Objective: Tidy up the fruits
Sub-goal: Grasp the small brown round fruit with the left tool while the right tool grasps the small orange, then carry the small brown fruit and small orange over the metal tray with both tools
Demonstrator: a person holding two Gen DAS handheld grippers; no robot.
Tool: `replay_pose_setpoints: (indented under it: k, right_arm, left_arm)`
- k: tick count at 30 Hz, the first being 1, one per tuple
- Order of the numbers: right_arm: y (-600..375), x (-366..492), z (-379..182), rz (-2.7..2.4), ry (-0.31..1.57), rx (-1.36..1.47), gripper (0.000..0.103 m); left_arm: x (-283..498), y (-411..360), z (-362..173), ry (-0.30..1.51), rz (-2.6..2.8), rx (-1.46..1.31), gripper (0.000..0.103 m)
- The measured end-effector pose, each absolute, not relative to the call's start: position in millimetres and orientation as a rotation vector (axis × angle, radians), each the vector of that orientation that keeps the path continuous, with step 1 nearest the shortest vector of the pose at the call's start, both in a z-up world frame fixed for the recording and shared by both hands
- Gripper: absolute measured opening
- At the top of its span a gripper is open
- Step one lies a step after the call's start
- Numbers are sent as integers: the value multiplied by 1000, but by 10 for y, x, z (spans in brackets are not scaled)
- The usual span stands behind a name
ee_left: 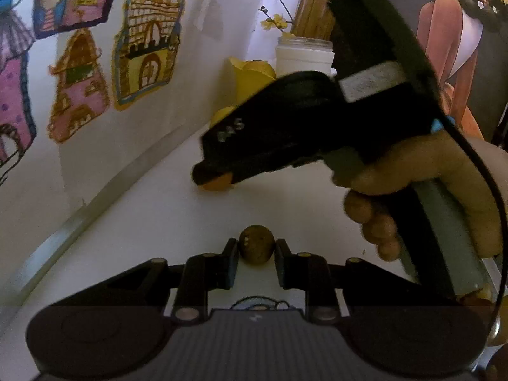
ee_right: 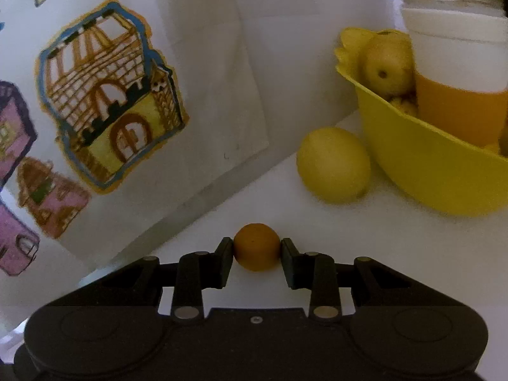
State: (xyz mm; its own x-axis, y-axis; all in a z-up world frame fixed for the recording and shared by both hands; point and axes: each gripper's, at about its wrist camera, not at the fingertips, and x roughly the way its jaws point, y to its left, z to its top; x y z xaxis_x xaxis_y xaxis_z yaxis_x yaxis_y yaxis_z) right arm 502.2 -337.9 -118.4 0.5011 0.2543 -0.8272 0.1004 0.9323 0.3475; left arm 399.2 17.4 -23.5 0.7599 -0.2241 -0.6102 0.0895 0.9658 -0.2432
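In the left wrist view my left gripper [ee_left: 256,255] is shut on a small brown round fruit [ee_left: 256,243], held just above the white tabletop [ee_left: 152,222]. Ahead of it a hand [ee_left: 422,187] holds my right gripper [ee_left: 211,181], with a small orange fruit [ee_left: 217,186] at its tip. The right wrist view shows that gripper [ee_right: 257,255] shut on the orange fruit [ee_right: 257,244], both pads pressing its sides. A lemon [ee_right: 333,165] lies on the table beside a yellow bowl [ee_right: 428,165], which holds a yellowish round fruit [ee_right: 385,70].
A wall with cut-out house drawings [ee_right: 108,95] runs along the left, close to both grippers. An orange-and-white container [ee_right: 457,73] rises behind the bowl's rim. A white jar with yellow flower stems [ee_left: 304,54] stands at the back by the bowl [ee_left: 250,73].
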Motion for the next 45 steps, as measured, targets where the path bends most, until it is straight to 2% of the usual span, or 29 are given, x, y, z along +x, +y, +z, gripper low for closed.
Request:
replay_pose_setpoints:
  k: [12,19,33,45]
  right_arm:
    - [-3423,4327,-916,98,1023,429,34]
    - [-3659,3679,-502,91,974,459,34]
    - [-4162,2487,204,-11,902,441,34]
    - [-4298,1330,347,-87,868,453,34]
  left_arm:
    - [3678,193,-104,703,-163,-219,26]
    - [3469,72,100,684,-184,-217,26]
    - [3149,-617,408,640,-318,-214,26]
    - [2928,-1137,464,644,-422,-185,26]
